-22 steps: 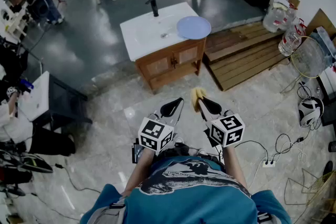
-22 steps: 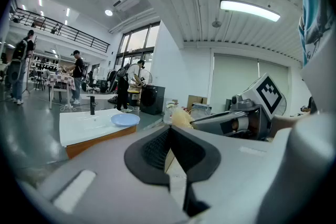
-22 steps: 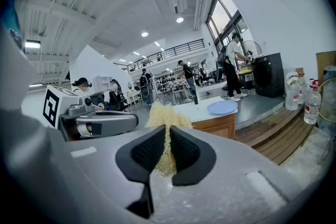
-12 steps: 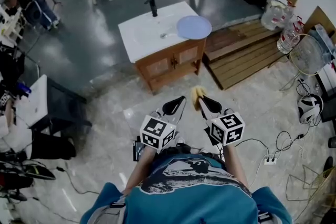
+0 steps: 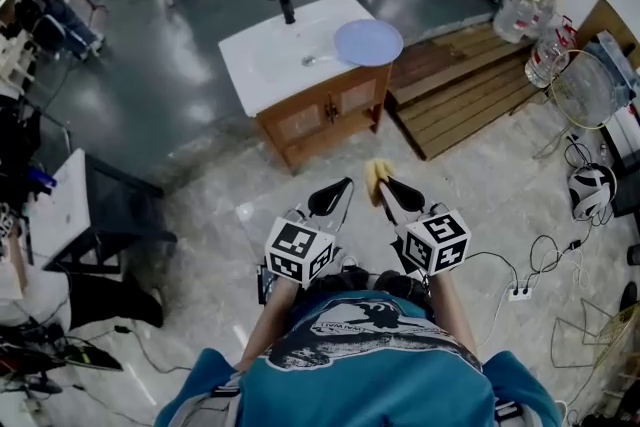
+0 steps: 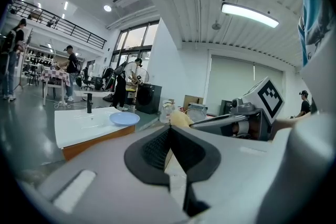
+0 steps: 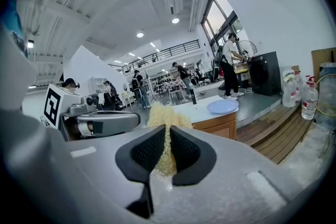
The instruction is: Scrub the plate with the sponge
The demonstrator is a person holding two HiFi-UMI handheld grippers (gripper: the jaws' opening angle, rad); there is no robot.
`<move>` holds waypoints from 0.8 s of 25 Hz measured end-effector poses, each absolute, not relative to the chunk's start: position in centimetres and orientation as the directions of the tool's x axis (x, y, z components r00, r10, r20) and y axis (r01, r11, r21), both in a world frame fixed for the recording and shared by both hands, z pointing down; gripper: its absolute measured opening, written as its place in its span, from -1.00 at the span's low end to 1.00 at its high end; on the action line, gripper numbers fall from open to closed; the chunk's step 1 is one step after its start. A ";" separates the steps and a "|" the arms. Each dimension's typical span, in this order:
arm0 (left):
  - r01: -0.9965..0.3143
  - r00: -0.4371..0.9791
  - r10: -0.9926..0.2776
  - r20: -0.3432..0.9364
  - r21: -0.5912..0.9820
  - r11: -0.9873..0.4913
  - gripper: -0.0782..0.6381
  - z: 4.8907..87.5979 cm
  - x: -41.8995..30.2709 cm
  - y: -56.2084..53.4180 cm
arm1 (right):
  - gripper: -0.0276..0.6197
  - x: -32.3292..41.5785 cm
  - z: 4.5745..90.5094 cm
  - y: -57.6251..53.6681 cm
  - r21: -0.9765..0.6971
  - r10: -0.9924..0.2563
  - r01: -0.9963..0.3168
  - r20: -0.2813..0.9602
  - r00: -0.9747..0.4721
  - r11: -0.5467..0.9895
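Head view: both grippers were held close to the torso over the floor, well apart from the white counter [image 5: 262, 65]. The plate [image 5: 368, 42], pale blue, sat at the counter's right end, near the basin, with a dark faucet [image 5: 287, 5] at the back edge. This view showed only the sponge [image 5: 376, 180] as a yellow tuft at the tip of the right gripper [image 5: 392, 195]; the grip itself couldn't be read from above. The right gripper view settled it: the pads were clamped on the sponge, its lower part squeezed between them and the top sticking out above. The plate showed small and far beyond, on the counter. The left gripper [image 5: 335, 195] looked empty from above, jaw gap hard to judge there. The left gripper view showed its pads pressed together with nothing between them. It also caught the sponge and the other gripper off to the right, the plate far off to the left. Only the head view gave the floor layout: wooden pallet [image 5: 470, 90] just right of the counter, water bottles [image 5: 540, 35] and a fan [image 5: 585, 95] further right. The plate was too small in every view to tell whether it was clean or dirty. The gripper handles and hands were mostly hidden under the marker cubes. Both gripper views were cut off at the bottom by the gripper bodies.
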State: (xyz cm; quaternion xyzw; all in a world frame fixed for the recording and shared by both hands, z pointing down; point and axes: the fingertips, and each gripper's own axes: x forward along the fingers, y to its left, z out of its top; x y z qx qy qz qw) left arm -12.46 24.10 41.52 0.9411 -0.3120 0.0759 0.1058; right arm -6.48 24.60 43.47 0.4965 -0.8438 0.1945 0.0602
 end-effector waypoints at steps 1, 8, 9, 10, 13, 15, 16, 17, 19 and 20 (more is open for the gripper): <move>-0.603 0.794 -0.570 0.211 0.154 -0.783 -0.74 41.7 -12.6 24.1 | -0.82 -6.6 43.6 24.6 -0.271 -0.815 -0.862 0.297 -0.497 0.428; -0.611 0.789 -0.573 0.221 0.176 -0.772 -0.74 42.6 -13.6 22.7 | -0.82 -6.7 44.4 24.0 -0.279 -0.810 -0.868 0.324 -0.488 0.411; -0.611 0.789 -0.575 0.218 0.177 -0.772 -0.74 42.5 -13.5 22.5 | -0.82 -6.6 44.3 23.7 -0.278 -0.811 -0.869 0.326 -0.486 0.409; -0.612 0.788 -0.576 0.216 0.179 -0.771 -0.74 42.5 -13.5 22.1 | -0.82 -6.4 44.3 23.4 -0.277 -0.811 -0.871 0.328 -0.484 0.407; -0.613 0.788 -0.575 0.219 0.184 -0.769 -0.74 42.6 -13.2 21.1 | -0.82 -5.9 44.5 22.4 -0.285 -0.813 -0.873 0.332 -0.478 0.397; -0.614 0.787 -0.574 0.225 0.187 -0.767 -0.74 42.9 -12.9 20.5 | -0.82 -5.6 44.9 21.8 -0.293 -0.811 -0.872 0.337 -0.477 0.392; -0.615 0.786 -0.575 0.227 0.189 -0.765 -0.74 43.0 -12.8 20.1 | -0.82 -5.4 45.0 21.5 -0.295 -0.809 -0.872 0.341 -0.479 0.392; -0.618 0.783 -0.578 0.229 0.191 -0.763 -0.74 43.1 -12.5 19.8 | -0.82 -5.1 45.2 21.1 -0.297 -0.805 -0.870 0.345 -0.482 0.393; -0.626 0.777 -0.584 0.234 0.197 -0.754 -0.74 43.4 -11.8 19.0 | -0.82 -4.4 45.5 20.1 -0.302 -0.796 -0.865 0.352 -0.492 0.400; -0.631 0.773 -0.588 0.238 0.201 -0.749 -0.74 43.5 -11.5 18.5 | -0.82 -4.0 45.6 19.5 -0.305 -0.792 -0.862 0.354 -0.498 0.405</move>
